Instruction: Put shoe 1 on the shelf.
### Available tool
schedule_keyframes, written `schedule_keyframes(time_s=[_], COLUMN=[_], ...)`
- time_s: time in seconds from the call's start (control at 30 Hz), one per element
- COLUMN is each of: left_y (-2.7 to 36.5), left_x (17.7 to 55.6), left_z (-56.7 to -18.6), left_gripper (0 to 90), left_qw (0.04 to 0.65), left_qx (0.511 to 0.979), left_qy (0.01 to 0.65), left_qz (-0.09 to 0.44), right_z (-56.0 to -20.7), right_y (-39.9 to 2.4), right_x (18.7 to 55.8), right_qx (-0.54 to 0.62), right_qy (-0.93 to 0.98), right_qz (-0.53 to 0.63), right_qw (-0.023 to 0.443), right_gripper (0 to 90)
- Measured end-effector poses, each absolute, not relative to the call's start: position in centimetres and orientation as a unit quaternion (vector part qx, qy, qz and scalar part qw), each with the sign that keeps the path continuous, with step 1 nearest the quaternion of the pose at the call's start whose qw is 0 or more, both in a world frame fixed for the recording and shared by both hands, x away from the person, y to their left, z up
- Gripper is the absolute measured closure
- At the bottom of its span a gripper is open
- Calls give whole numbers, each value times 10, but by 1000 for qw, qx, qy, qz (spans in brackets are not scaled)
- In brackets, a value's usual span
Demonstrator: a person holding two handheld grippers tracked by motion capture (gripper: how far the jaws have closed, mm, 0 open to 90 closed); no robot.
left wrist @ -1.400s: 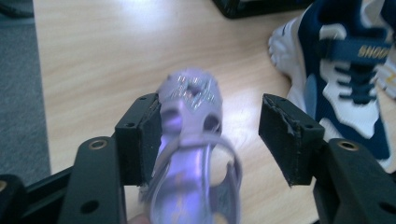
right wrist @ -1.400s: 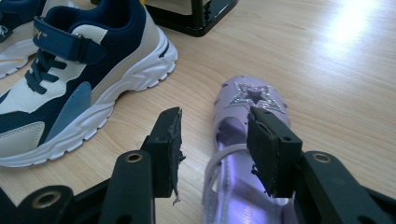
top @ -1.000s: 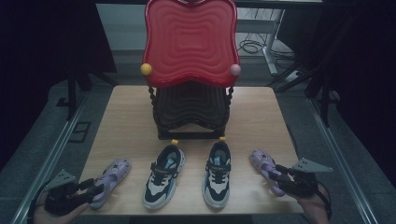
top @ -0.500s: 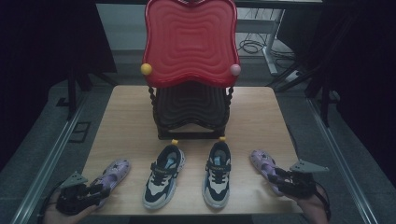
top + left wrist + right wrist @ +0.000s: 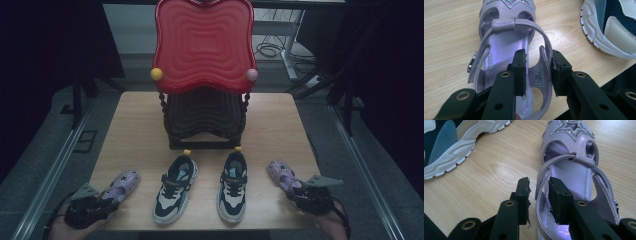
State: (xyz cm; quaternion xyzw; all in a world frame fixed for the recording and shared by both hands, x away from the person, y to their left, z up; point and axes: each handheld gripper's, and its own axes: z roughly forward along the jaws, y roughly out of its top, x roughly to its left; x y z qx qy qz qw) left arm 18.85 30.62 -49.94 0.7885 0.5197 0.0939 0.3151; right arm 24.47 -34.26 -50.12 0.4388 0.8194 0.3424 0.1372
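Left gripper (image 5: pixel 102 206) at lower left of high view, on heel of left purple sandal (image 5: pixel 120 184). In left gripper view fingers (image 5: pixel 520 71) straddling the heel side wall: one inside the shoe, one outside, pads just beside the wall, contact unclear; just been closing. Right gripper (image 5: pixel 298 192) at lower right of high view, at heel of right purple sandal (image 5: pixel 281 173). In right gripper view fingers (image 5: pixel 524 200) straddling the heel strap, small gaps both sides, not clamped; also just been closing.

Between the sandals, lower centre of high view: two navy-and-white sneakers (image 5: pixel 174 187) side by side on bench (image 5: pixel 135 130), toes pointing up-frame, well apart from both grippers. Behind them, centre: dark ribbed stand (image 5: pixel 205 117) carrying red wavy tray (image 5: pixel 204 45) upright, yellow ball (image 5: pixel 156 74) and pink ball (image 5: pixel 252 74) at its lower corners. Nothing blocking either sandal.

Small white label (image 5: pixel 538 76) inside left sandal heel, print too small to read. Glitter star on right sandal toe.
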Motion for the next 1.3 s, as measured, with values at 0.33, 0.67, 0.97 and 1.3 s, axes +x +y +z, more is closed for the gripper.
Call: schedule_keyframes(time_s=[0.33, 0.67, 0.97, 1.3], left_y=[301, 307, 310, 305], left_x=[189, 189, 190, 194], left_z=[-499, -494, -486, -468], left_gripper=[792, 865, 866, 867], left_qw=[304, 314, 346, 397], left_qx=[800, 789, 778, 760], left_qy=[510, 518, 514, 503], left_qz=[91, 98, 102, 110], right_z=[-501, -500, -489, -473], right_y=[-343, -346, -356, -359], right_x=[247, 247, 247, 247], right_qx=[438, 440, 450, 452], right_qy=[820, 812, 788, 758], right_qz=[342, 356, 390, 440], right_qw=[137, 143, 153, 162], right_gripper=[838, 859, 861, 862])
